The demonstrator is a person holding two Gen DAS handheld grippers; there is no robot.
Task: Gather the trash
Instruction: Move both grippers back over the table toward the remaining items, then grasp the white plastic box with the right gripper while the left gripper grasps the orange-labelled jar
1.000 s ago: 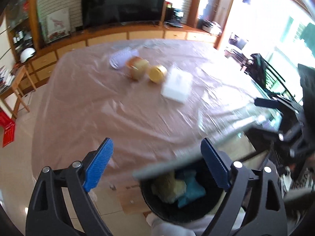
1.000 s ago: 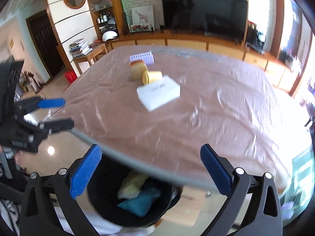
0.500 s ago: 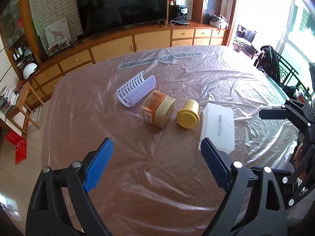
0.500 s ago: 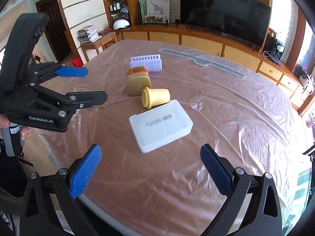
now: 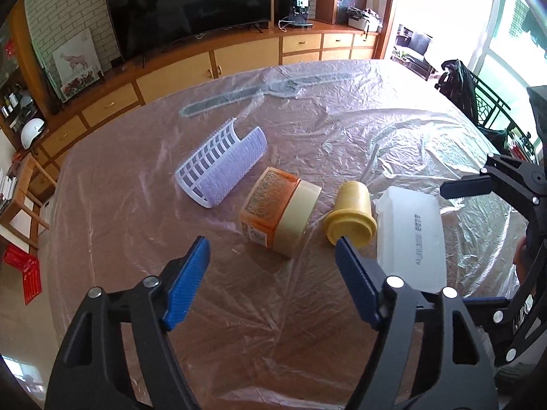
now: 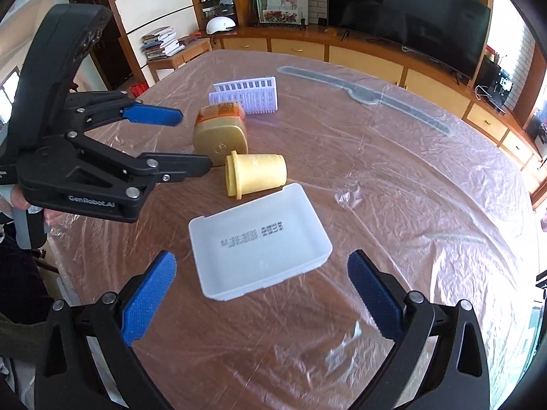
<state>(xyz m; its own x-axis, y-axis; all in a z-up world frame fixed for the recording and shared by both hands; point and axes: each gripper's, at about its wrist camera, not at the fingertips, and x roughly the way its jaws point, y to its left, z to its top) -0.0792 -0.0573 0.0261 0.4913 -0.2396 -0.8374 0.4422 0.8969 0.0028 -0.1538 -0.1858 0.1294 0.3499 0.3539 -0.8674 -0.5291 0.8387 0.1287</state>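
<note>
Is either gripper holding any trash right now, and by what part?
Nothing is held. The left gripper and right gripper are both open and empty above the table.

A dark television point(image 5: 188, 3) stands on long wooden cabinets point(image 5: 239, 58) at the far wall; bright windows point(image 5: 506, 34) on the right.

White box point(image 6: 259, 246) with dark print; yellow cup point(image 6: 256, 172); orange jar point(image 5: 273, 205), beige lid; lilac slotted rack point(image 5: 222, 167); blue-padded black fingers point(image 5: 186, 282); brown tabletop point(image 5: 307, 324).
</note>
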